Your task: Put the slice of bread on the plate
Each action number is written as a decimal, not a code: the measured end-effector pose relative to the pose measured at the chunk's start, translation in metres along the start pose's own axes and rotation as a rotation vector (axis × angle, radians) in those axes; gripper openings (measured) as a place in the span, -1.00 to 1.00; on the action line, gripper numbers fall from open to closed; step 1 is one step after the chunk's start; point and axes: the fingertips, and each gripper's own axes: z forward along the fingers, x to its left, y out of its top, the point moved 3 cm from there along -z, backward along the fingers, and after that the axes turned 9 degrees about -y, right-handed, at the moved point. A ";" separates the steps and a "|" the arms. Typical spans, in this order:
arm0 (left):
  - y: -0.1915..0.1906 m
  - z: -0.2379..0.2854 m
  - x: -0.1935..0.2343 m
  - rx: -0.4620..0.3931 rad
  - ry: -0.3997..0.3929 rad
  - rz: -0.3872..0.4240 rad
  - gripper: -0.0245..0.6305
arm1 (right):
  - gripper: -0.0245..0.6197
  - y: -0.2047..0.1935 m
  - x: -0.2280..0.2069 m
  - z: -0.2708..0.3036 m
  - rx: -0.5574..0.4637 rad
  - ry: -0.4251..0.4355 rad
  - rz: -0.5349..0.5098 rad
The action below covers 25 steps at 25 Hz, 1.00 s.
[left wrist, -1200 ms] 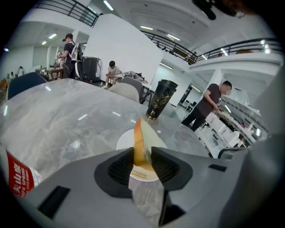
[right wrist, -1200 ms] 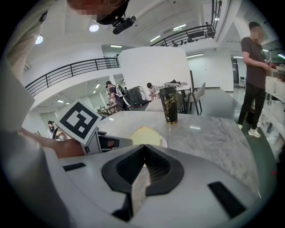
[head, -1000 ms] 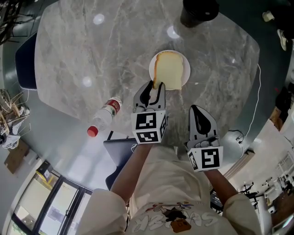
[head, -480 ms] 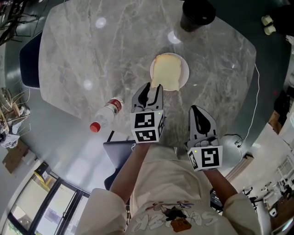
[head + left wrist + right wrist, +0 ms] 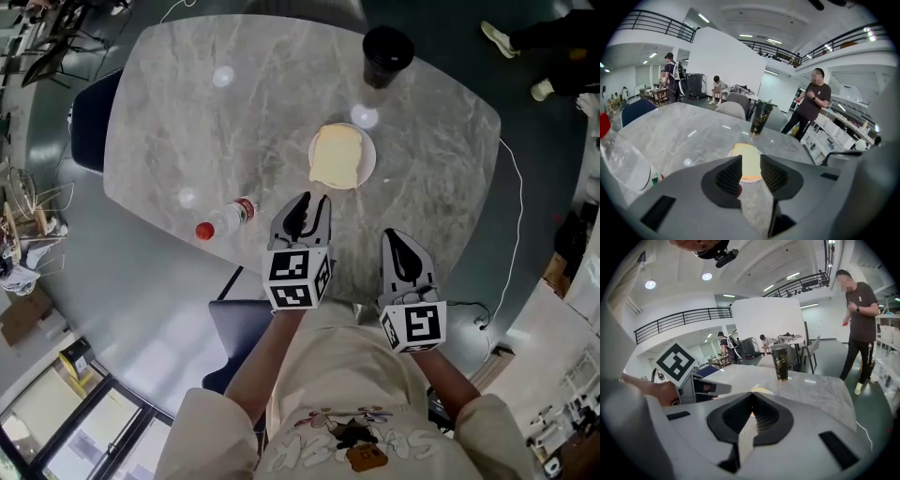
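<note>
A pale slice of bread lies flat on the small white plate in the middle of the grey marble table. My left gripper hangs above the table's near edge, a little short of the plate; its jaws are apart, closing slightly, and nothing is between them. In the left gripper view the bread shows through the gap of that gripper. My right gripper is to the right, nearer my body, with its jaws shut and empty; its own view shows the fingertips meeting.
A black cup stands beyond the plate at the far edge. A clear plastic bottle with a red cap lies on its side left of my left gripper. A dark chair sits at the table's left. A person stands beyond the table.
Both grippers have lifted and drawn back from the plate. The left gripper's tips, earlier at the bread's near edge, are now apart from it. The bread stays on the plate.
</note>
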 end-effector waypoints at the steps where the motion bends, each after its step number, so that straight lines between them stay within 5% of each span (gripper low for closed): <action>1: 0.000 -0.008 -0.007 -0.006 -0.002 -0.003 -0.53 | -0.91 0.001 0.000 -0.007 -0.006 0.005 -0.011; 6: -0.001 -0.051 -0.042 -0.038 0.039 0.052 -0.89 | -0.91 0.001 0.000 -0.046 -0.046 0.030 -0.044; 15: -0.025 -0.120 -0.098 -0.072 0.057 0.010 -0.89 | -0.91 -0.007 -0.006 -0.109 -0.076 0.069 -0.063; 25: -0.069 -0.175 -0.107 -0.052 0.057 -0.074 -0.89 | -0.91 -0.008 0.026 -0.135 -0.092 0.145 -0.082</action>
